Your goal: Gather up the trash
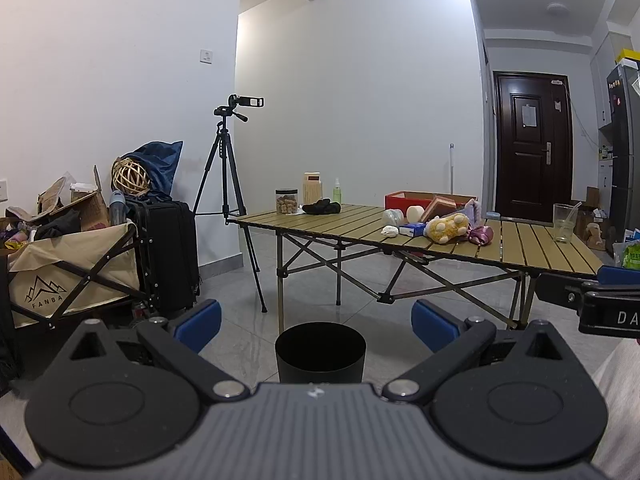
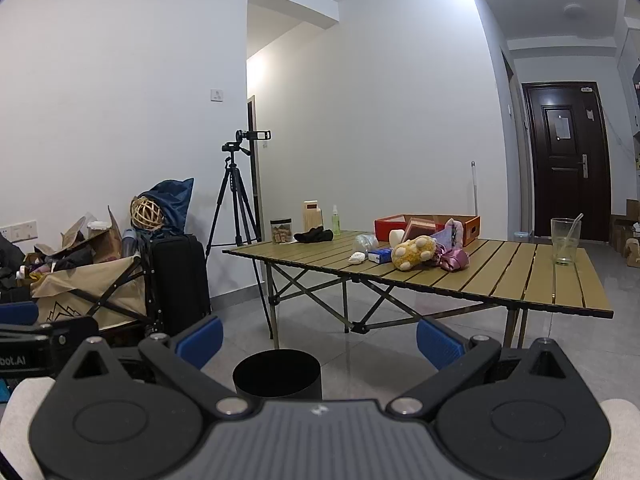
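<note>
1. While both claws point slightly downward across the room, the left gripper (image 1: 316, 322) stands spread wide with nothing between its blue pads (image 1: 199, 319)
2. Right gripper (image 2: 319, 340) likewise gapes, holding nothing
3. Black bin (image 1: 320, 354) sits on the floor just ahead, before the folding table (image 1: 352, 226)
4. Crumpled white paper (image 1: 389, 231) lies on the tabletop beside a plush toy (image 1: 446, 227)

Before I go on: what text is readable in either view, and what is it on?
"FANBA", cut off at the fold: beige cart.
"DA", cut off at the frame edge: right gripper, seen in the left wrist view.
"bot.AI", start cut off: left gripper, seen in the right wrist view.
Door notices and jar label: too small to read.
</note>
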Action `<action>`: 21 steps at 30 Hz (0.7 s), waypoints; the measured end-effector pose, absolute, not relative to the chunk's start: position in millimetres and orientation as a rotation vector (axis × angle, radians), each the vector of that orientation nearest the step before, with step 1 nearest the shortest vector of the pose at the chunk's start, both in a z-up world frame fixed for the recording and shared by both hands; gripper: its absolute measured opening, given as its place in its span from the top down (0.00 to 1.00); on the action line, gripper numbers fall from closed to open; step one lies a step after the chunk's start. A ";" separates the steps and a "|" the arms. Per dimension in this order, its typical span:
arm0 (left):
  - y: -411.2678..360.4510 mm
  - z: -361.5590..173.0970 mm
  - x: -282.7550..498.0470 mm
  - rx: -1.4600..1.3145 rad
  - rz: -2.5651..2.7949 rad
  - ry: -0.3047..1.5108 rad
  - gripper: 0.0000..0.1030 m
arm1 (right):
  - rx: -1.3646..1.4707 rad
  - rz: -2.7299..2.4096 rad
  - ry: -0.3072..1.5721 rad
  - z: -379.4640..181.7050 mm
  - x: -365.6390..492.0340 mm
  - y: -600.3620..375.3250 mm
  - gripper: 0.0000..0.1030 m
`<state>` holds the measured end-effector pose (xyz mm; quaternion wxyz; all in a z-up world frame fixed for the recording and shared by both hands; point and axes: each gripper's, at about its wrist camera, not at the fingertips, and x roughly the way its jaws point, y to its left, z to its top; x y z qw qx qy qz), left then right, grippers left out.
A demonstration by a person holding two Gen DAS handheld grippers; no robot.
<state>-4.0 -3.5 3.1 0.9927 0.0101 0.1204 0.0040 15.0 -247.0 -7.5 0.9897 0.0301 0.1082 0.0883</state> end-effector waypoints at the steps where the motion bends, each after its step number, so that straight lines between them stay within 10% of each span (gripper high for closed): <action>1: -3.7 3.3 -4.4 0.020 0.008 0.242 0.00 | 0.061 0.180 0.219 -7.6 15.1 -246.9 0.00; 21: -2.6 6.3 -8.6 0.026 0.018 0.243 0.00 | 0.054 0.192 0.218 -7.2 15.2 -248.5 0.00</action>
